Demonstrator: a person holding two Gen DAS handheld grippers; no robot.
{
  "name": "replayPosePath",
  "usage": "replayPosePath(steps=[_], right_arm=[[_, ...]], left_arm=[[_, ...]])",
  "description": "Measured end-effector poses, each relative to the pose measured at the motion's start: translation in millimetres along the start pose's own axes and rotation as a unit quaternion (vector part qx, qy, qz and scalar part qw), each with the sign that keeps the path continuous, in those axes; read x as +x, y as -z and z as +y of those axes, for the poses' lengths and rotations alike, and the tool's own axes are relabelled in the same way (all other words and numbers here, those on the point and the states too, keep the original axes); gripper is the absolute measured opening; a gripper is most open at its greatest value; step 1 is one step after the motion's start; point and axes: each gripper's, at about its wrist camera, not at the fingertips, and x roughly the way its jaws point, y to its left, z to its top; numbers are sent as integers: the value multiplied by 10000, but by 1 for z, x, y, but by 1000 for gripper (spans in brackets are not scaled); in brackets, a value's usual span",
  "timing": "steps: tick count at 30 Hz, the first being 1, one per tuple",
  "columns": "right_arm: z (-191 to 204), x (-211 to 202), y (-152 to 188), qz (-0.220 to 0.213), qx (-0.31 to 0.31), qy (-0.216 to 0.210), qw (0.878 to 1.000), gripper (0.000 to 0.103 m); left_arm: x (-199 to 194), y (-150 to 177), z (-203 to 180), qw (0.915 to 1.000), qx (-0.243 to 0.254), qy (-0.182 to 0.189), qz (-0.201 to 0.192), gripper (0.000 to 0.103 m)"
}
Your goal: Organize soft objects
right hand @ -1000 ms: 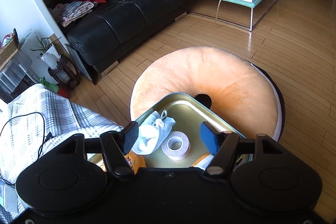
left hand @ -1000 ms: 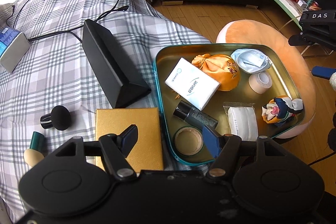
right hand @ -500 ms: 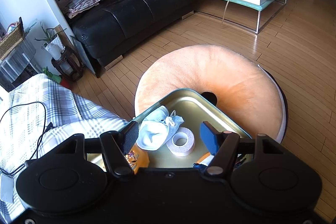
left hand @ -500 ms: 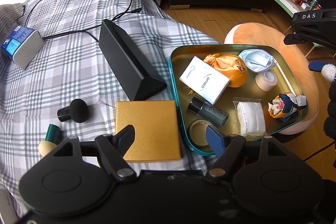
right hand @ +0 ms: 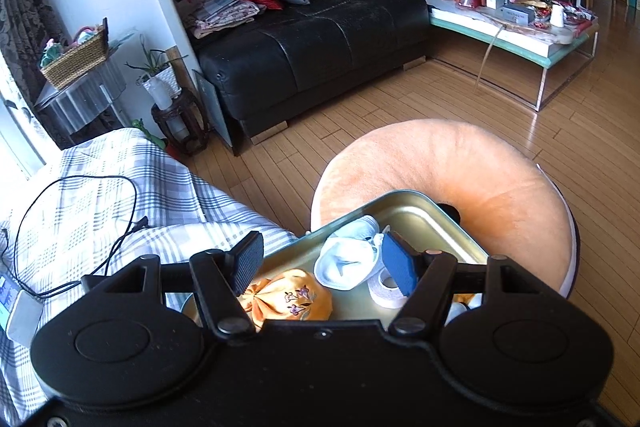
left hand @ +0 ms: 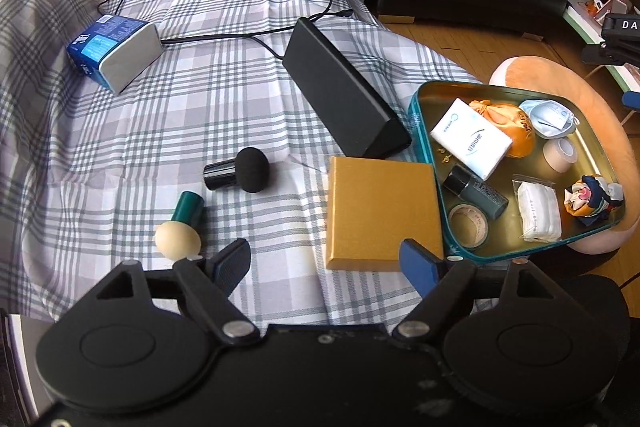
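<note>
Left tongs [left hand: 324, 263] opening wide, nothing between. Right tongs [right hand: 324, 263] apart, empty, above the tin tray [left hand: 416, 107]. Two soft puffs, black puff [left hand: 252, 169] and cream puff [left hand: 177, 239], on the checked bed [left hand: 120, 147]. Best: go down slowly, squeeze gently, then lift.

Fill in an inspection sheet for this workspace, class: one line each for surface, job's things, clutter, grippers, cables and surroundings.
Surface: bed under a plaid sheet, wrinkled.
Job's things: teal tin tray resting on an orange ring cushion; inside it an orange pouch, face mask, tissue pack, wrapped gauze, small doll, tape rolls and a dark bottle.
Clutter: gold box, black wedge case, blue box, two sponge applicators.
Grippers: left gripper opening, nothing between the jaws; right gripper open above the tray, holding nothing.
Cables: black cable looped across the sheet.
Surroundings: black sofa, cluttered coffee table, wooden floor.
</note>
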Motion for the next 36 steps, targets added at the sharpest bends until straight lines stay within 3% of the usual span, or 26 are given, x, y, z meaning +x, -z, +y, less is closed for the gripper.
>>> replayPosePath(steps=[5, 8, 16, 23, 30, 36], right_arm=[[16, -9, 5, -255, -336, -236, 9988, 65], [26, -13, 9, -443, -465, -285, 9975, 72], [46, -24, 25, -552, -571, -724, 9942, 78], [91, -27, 48, -72, -1421, -1386, 9801, 78], [144, -33, 80, 391, -2104, -2048, 9551, 78], [184, -30, 106, 773, -2675, -2267, 9333, 77]], left_arm=[[-2, 7, 34, 9990, -334, -299, -43, 81], [-2, 9, 58, 9971, -567, -495, -66, 81], [0, 17, 103, 9917, -967, -849, -91, 83], [4, 23, 129, 9866, -1312, -969, -72, 86], [12, 27, 152, 9791, -1691, -1132, -36, 87], [23, 27, 164, 9786, -1742, -1087, 161, 87]])
